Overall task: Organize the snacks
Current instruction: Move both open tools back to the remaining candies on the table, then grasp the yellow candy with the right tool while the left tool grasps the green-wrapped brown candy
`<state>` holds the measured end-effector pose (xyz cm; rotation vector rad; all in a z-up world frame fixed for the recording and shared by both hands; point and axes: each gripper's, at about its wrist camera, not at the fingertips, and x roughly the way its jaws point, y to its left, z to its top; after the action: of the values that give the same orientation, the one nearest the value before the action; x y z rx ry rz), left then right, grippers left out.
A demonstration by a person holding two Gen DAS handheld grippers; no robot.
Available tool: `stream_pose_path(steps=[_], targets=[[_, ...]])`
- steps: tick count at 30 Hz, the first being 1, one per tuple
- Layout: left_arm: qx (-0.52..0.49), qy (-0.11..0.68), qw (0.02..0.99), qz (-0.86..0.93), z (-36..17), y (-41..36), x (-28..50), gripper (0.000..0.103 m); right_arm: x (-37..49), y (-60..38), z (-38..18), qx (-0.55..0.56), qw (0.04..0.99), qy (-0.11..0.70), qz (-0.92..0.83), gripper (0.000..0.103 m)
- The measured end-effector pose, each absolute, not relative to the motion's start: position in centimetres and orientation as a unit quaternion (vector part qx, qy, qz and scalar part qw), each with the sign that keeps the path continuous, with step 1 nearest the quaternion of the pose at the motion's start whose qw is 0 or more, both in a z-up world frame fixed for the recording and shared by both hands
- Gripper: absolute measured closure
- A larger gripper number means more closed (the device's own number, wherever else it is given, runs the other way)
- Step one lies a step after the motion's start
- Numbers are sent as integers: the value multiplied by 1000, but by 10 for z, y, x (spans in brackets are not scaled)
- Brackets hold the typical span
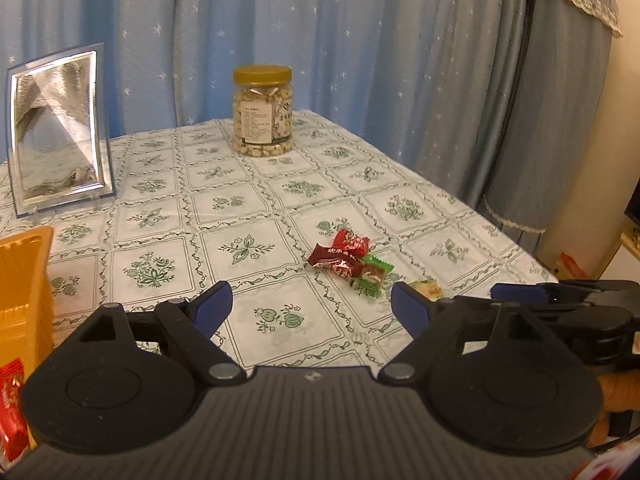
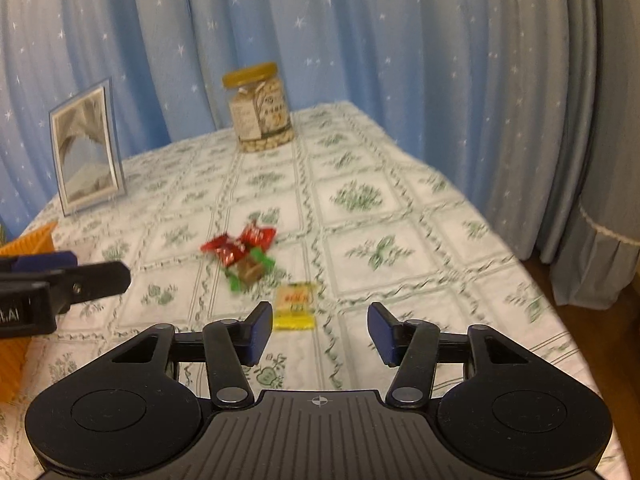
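Two hand-held grippers over a table (image 1: 248,196) covered with a white cloth printed with green flowers. The left gripper (image 1: 312,304) has its jaws spread wide and holds nothing; bare cloth shows between its blue pads (image 1: 212,308). The right gripper (image 2: 318,332) is likewise wide open and empty, hovering just behind a yellow packet (image 2: 296,306) that lies flat on the cloth, near the left pad but apart from it.

The snacks form a small cluster near the middle of the table: two red candies (image 1: 340,252) side by side and touching, with a brown candy in a green wrapper (image 1: 372,274) against their near edge. The yellow packet lies a little nearer the camera, separate from the cluster; in the left wrist view it is mostly hidden behind the gripper's right finger. An orange tray (image 1: 24,292) stands at the left edge of the table, with a red wrapper (image 1: 12,400) showing low beside it; whether that wrapper lies inside the tray cannot be told from this angle.

At the far end stand a clear jar of nuts (image 1: 263,112) with a gold lid, upright, and a picture frame (image 1: 56,128) leaning back to its left. Blue curtains (image 1: 320,20) with white stars hang behind the table. The right wrist view is slightly blurred.
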<state>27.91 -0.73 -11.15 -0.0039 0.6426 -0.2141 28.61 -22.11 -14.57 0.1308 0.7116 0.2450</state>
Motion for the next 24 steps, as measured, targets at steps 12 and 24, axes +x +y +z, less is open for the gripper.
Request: stream_pose_path(steps=[12,24], targets=[[5,325,938,-120,-126,-11,302,26,316,-195,-163,24,932,343,117,60],[42,324,931,-166,-140,-46,316,40,314,-216,-159,7,936,336,105,81]])
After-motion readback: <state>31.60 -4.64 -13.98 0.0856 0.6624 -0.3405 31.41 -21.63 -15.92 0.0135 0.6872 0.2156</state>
